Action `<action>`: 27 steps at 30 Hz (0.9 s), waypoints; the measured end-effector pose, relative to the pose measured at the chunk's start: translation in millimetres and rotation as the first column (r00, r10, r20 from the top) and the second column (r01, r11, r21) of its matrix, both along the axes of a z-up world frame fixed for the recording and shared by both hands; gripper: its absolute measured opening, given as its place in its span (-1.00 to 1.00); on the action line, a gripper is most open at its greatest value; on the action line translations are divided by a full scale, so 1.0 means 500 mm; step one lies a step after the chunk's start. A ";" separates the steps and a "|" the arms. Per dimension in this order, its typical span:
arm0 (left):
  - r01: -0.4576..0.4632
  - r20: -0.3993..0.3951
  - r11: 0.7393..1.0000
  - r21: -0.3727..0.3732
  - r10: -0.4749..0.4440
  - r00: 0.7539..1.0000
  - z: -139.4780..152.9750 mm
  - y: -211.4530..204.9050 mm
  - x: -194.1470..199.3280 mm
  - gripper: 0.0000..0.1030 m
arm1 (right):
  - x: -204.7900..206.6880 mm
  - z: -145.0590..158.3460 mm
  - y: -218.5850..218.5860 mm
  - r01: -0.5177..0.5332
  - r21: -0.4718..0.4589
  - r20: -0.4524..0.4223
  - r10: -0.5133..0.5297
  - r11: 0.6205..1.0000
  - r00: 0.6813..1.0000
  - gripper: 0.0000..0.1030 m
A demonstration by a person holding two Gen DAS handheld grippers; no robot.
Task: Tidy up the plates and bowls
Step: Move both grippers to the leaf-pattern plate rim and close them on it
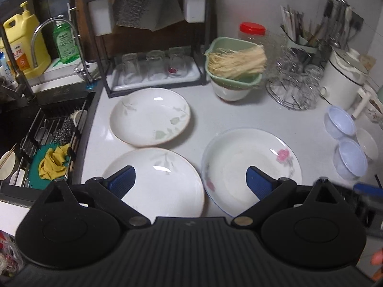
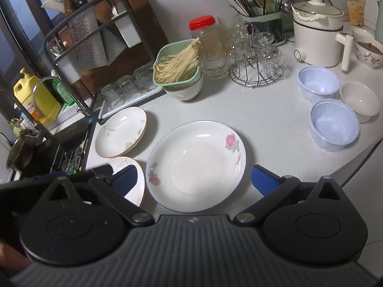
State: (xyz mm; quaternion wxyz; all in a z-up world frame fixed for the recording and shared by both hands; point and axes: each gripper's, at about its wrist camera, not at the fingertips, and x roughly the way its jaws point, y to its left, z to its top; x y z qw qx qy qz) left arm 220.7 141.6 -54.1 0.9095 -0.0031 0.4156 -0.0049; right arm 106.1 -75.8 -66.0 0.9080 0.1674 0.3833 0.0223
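Three white plates lie on the counter. A leaf-pattern plate [image 1: 150, 116] [image 2: 121, 131] lies at the back left. A second leaf plate [image 1: 158, 181] [image 2: 130, 181] lies in front of it. A rose-pattern plate [image 1: 251, 167] [image 2: 196, 165] lies to the right. Two pale blue plastic bowls [image 2: 319, 82] [image 2: 335, 124] [image 1: 340, 122] [image 1: 350, 159] and a small white bowl [image 2: 360, 100] [image 1: 367, 143] stand at the right. My left gripper [image 1: 190, 181] is open above the near plates, empty. My right gripper [image 2: 195, 179] is open above the rose plate, empty.
A sink [image 1: 36, 138] with a rack and cloth lies at the left. A dish rack [image 1: 153, 71] with glasses, a green basket of noodles [image 1: 233, 67] on a bowl, a glass stand [image 2: 256, 59], a chopstick holder [image 2: 261, 14] and a white pot [image 2: 316, 40] line the back.
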 end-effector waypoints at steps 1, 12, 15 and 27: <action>-0.006 0.001 1.000 0.003 0.006 1.000 -0.002 0.008 0.009 0.95 | 0.003 -0.006 0.007 -0.006 -0.002 -0.006 0.006 1.000 1.000 0.98; 0.017 -0.141 0.999 -0.038 -0.022 0.990 -0.100 0.142 0.073 0.95 | 0.039 -0.083 0.118 -0.019 0.108 -0.087 0.028 0.994 0.996 0.87; 0.007 -0.188 0.998 -0.060 -0.019 0.982 -0.131 0.189 0.086 0.95 | 0.046 -0.111 0.150 -0.001 0.148 -0.117 0.019 0.989 0.993 0.87; 0.064 -0.203 0.992 -0.105 -0.084 0.975 -0.213 0.310 0.114 0.75 | 0.089 -0.193 0.226 0.036 0.164 -0.202 -0.002 0.986 0.979 0.12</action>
